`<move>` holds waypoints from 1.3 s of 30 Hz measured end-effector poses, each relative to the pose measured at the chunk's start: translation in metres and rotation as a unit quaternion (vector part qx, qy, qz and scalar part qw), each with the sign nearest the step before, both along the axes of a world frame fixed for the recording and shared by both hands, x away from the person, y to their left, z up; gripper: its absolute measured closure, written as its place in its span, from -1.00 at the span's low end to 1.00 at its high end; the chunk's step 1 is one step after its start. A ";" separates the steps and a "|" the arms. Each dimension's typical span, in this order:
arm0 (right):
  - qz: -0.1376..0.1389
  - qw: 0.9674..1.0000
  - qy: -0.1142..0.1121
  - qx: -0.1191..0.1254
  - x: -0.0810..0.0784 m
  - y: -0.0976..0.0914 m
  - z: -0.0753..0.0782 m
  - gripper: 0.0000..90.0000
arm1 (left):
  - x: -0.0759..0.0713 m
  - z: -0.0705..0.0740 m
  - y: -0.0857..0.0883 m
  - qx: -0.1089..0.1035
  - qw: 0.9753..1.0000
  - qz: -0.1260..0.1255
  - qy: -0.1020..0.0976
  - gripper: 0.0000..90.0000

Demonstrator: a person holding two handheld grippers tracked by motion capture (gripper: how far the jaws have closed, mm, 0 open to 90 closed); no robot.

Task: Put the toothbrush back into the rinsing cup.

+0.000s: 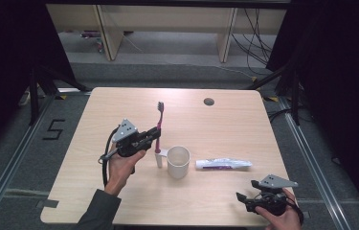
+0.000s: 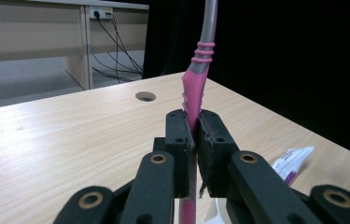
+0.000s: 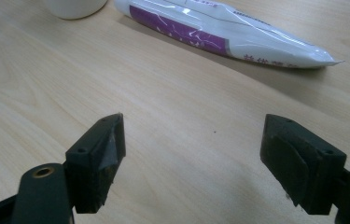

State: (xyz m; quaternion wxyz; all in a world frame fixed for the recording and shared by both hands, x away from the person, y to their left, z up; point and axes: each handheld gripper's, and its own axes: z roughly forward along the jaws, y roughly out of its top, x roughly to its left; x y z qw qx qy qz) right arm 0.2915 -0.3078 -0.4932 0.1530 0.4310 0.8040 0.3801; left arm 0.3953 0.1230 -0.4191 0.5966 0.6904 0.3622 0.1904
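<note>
My left gripper (image 1: pixel 155 134) is shut on a pink and grey toothbrush (image 1: pixel 158 130), which stands upright just left of a white mug (image 1: pixel 178 162) with its bristles at the top. In the left gripper view the two pads (image 2: pixel 208 140) pinch the toothbrush handle (image 2: pixel 195 88), which runs up out of the frame. A white and purple toothpaste tube (image 1: pixel 223 164) lies flat to the right of the mug. My right gripper (image 1: pixel 240 197) rests low near the table's front right edge, open, with bare wood between its fingers. The toothpaste tube (image 3: pixel 219 32) lies beyond them.
The light wooden table (image 1: pixel 119 105) has a round cable hole (image 1: pixel 208 101) near its far edge. Dark curtains and stands flank the table, and cables hang at the back right. The mug's base (image 3: pixel 75 7) shows at the top of the right gripper view.
</note>
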 end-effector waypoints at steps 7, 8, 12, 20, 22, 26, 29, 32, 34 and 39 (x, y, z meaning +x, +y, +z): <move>0.001 1.000 -0.001 0.000 0.000 0.000 0.000 -0.49 | 0.000 -0.009 -0.001 0.010 1.000 -0.004 0.000 0.84; 0.001 1.000 0.000 0.000 0.000 0.000 0.000 -0.49 | -0.001 -0.010 -0.001 0.007 1.000 -0.006 0.003 0.84; 0.001 1.000 0.001 0.001 0.000 0.000 0.000 -0.49 | -0.002 -0.015 -0.001 0.009 1.000 -0.008 0.007 0.84; 0.002 1.000 0.003 0.000 -0.001 0.001 0.001 -0.49 | -0.005 -0.019 0.000 0.013 1.000 -0.010 0.010 0.83; 0.002 1.000 0.001 0.000 -0.001 0.001 0.001 -0.49 | -0.006 -0.021 0.000 0.017 1.000 -0.009 0.012 0.83; 0.006 1.000 0.001 0.002 -0.001 0.001 0.001 -0.49 | -0.008 -0.024 0.000 0.024 0.999 -0.015 0.016 0.82; 0.000 1.000 0.014 0.011 -0.002 0.003 0.000 -0.49 | -0.010 -0.027 0.000 0.031 0.999 -0.015 0.018 0.82; 0.000 1.000 0.014 0.010 -0.002 0.003 0.001 -0.49 | -0.010 -0.031 0.001 0.038 0.999 -0.018 0.021 0.82; 0.002 1.000 0.010 0.006 -0.001 0.003 0.000 -0.49 | -0.010 -0.034 0.001 0.040 0.999 -0.017 0.024 0.82; 0.006 1.000 0.009 0.000 -0.001 0.002 0.001 -0.49 | -0.011 -0.037 0.001 0.047 0.998 -0.018 0.028 0.81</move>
